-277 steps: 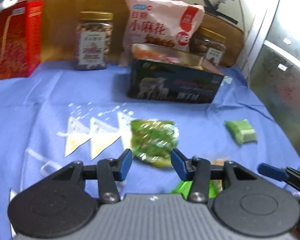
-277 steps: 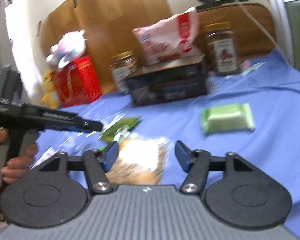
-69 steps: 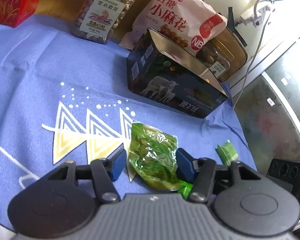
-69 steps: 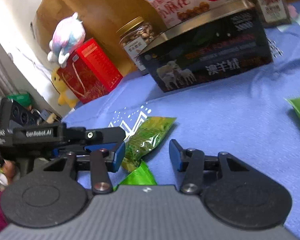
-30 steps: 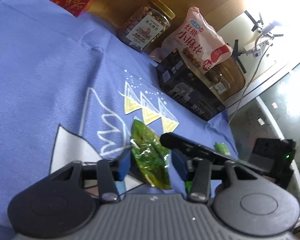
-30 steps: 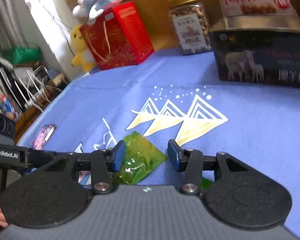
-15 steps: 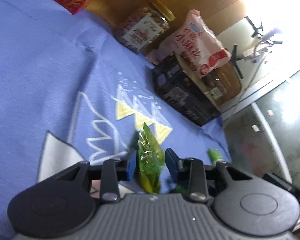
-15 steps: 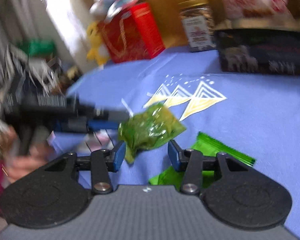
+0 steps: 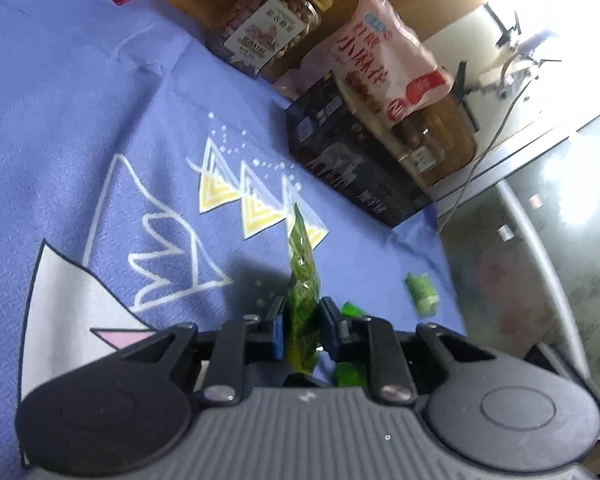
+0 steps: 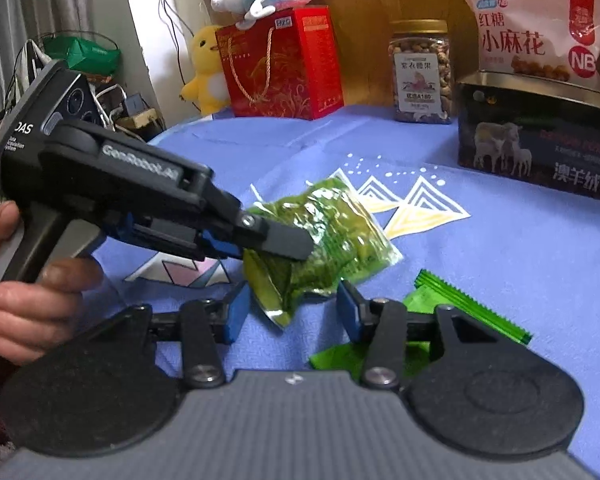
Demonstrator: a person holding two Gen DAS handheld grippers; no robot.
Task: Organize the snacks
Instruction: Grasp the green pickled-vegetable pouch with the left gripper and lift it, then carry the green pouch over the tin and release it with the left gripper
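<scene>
My left gripper [image 9: 301,322] is shut on a shiny green snack packet [image 9: 302,280] and holds it edge-on above the blue tablecloth. In the right wrist view the same packet [image 10: 332,236] hangs from the left gripper [image 10: 288,246], lifted off the cloth. My right gripper [image 10: 290,312] is open and empty just below the packet. A bright green wrapper [image 10: 460,300] lies on the cloth under its right finger. A small green packet [image 9: 422,294] lies further right. The dark open tin box [image 10: 540,144] stands at the back.
A nut jar [image 10: 420,72], a pink snack bag [image 10: 536,28], a red gift bag [image 10: 280,64] with a plush toy on it and a yellow plush [image 10: 206,68] line the back. A second jar [image 9: 432,148] stands behind the tin. The table edge drops off at right [image 9: 452,264].
My left gripper has closed on the green packet and lifted it off the cloth, turning it edge-on. My right gripper has drawn back and stayed open.
</scene>
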